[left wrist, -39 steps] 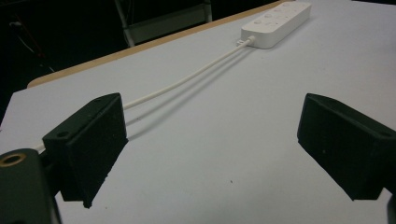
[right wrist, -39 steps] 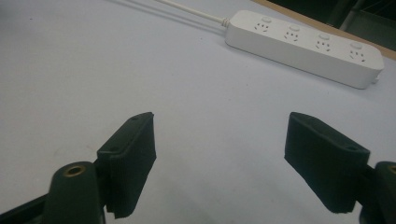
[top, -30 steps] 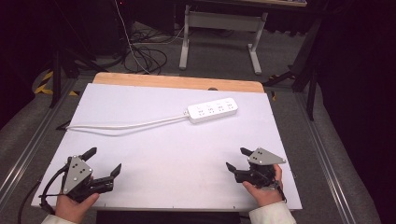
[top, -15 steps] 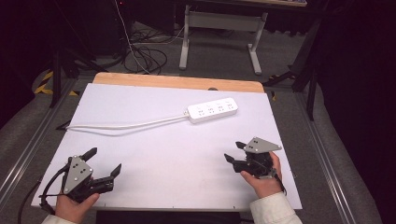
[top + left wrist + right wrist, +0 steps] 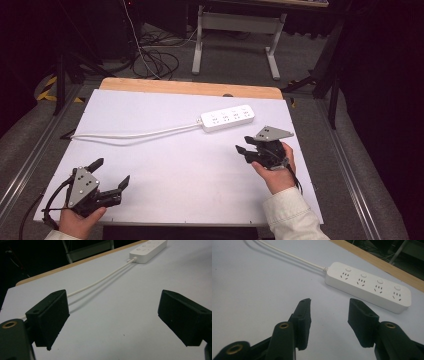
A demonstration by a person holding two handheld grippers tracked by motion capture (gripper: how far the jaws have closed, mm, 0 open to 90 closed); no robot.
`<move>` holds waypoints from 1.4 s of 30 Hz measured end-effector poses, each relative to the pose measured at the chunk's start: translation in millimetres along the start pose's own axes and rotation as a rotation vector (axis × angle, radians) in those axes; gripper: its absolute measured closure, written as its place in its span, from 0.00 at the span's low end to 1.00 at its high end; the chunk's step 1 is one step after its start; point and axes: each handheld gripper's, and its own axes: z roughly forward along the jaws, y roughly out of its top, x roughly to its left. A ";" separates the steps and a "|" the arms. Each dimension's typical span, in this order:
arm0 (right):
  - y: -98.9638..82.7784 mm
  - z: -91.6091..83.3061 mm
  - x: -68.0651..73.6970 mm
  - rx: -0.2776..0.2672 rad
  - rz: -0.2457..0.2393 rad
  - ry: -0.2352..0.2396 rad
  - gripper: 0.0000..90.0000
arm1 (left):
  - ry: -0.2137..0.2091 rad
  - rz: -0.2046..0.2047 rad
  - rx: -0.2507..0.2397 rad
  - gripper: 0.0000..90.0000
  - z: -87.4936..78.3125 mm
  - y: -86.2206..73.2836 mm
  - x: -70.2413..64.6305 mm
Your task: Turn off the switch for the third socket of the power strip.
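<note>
A white four-socket power strip (image 5: 227, 119) lies on the white table top (image 5: 175, 160) toward the back right. Its white cable (image 5: 135, 133) runs left across the table to the left edge. My right gripper (image 5: 243, 145) hovers open just in front of the strip, with nothing between its fingers. In the right gripper view the strip (image 5: 368, 286) lies a short way past the open gripper (image 5: 329, 301). My left gripper (image 5: 111, 172) is open at the front left corner. Along its wide-apart jaws the left gripper view takes in the cable (image 5: 100, 281) and the far strip (image 5: 148, 247).
A wooden strip (image 5: 190, 88) borders the table's back edge. Behind it stand a white-legged frame (image 5: 235, 25) and loose black cables (image 5: 155, 57) on the floor. Metal rails (image 5: 30, 160) run along both sides of the table.
My right gripper has moved forward from the front right edge toward the power strip, still open. The left gripper has stayed in place.
</note>
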 end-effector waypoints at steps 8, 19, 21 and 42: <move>15.3 3.9 -7.5 0.001 -0.017 -0.022 0.62 | 0.001 0.001 0.002 0.12 0.1 0.1 -0.4; 28.7 13.1 -20.2 0.016 -0.012 -0.019 0.65 | 0.006 -0.004 0.005 0.12 -1.5 -1.0 0.5; 32.9 15.6 -23.0 0.022 -0.016 -0.024 0.65 | 0.008 -0.005 0.006 0.12 -1.6 -1.3 0.5; 44.4 38.8 -45.7 0.045 0.007 0.041 1.00 | 0.005 -0.002 0.010 0.12 -0.5 -0.6 0.0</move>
